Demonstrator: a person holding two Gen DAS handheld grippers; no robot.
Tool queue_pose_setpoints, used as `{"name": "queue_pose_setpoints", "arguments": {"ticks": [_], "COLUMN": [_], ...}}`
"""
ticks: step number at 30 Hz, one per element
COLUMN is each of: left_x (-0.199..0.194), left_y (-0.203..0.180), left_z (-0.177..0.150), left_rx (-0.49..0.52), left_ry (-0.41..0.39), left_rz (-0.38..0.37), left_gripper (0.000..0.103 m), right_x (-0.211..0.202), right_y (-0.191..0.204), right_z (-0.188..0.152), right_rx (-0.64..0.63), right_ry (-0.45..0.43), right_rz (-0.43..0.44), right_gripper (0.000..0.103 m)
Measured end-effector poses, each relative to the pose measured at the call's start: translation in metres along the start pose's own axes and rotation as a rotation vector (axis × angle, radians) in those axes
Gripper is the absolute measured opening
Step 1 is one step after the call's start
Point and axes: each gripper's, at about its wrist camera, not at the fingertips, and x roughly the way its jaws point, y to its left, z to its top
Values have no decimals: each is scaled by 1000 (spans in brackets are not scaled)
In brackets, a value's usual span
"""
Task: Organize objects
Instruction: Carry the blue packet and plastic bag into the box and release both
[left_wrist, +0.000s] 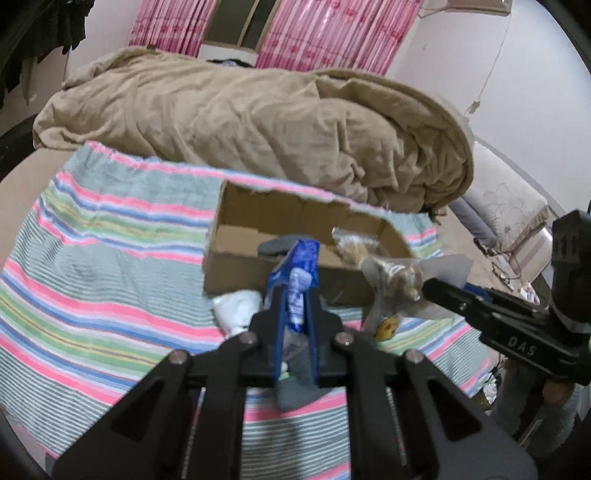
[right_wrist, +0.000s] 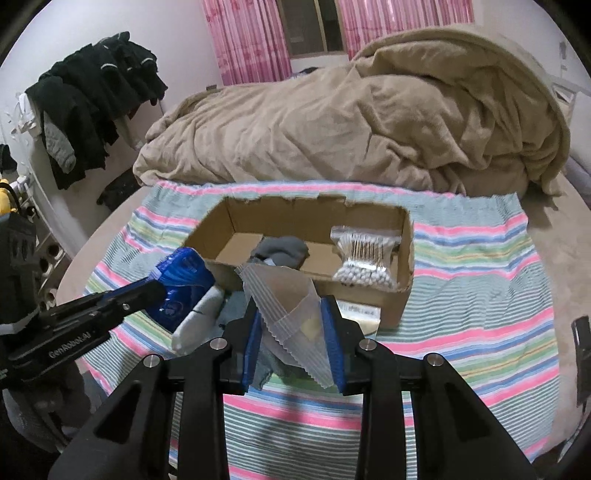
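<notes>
My left gripper is shut on a blue and white packet and holds it above the striped cloth, just in front of the cardboard box. My right gripper is shut on a clear zip bag, which shows with small snacks inside in the left wrist view. The box holds a grey sock and a pack of cotton swabs. A white sock lies in front of the box. The left gripper with the blue packet appears at the left of the right wrist view.
The striped cloth covers the bed. A bunched tan blanket lies behind the box. Dark clothes hang at the far left. A flat clear packet lies by the box's front wall. A cushioned seat stands right of the bed.
</notes>
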Motion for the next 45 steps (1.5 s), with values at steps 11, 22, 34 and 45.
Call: {"name": "queue_pose_setpoints", "arguments": {"ticks": [11,22,34,45], "left_x": [-42,9,86,136], "left_y": [-15,-4,8,16], "left_z": [53,81,73,50], "left_rx": [64,87,80,98], "left_ry": [-140,-117,7,131], "left_rz": [-7,41,65,110], "left_gripper": [11,11,11,15], "right_x": [-31,14,77,112], "right_y": [-1,-14,-31,-42], "right_z": [36,66,60,48], "right_rx": [-13,0,41,109], "right_ry": [-112,-96,-1,55], "right_rz": [4,5,17,34], "right_gripper": [33,33,33,34]}}
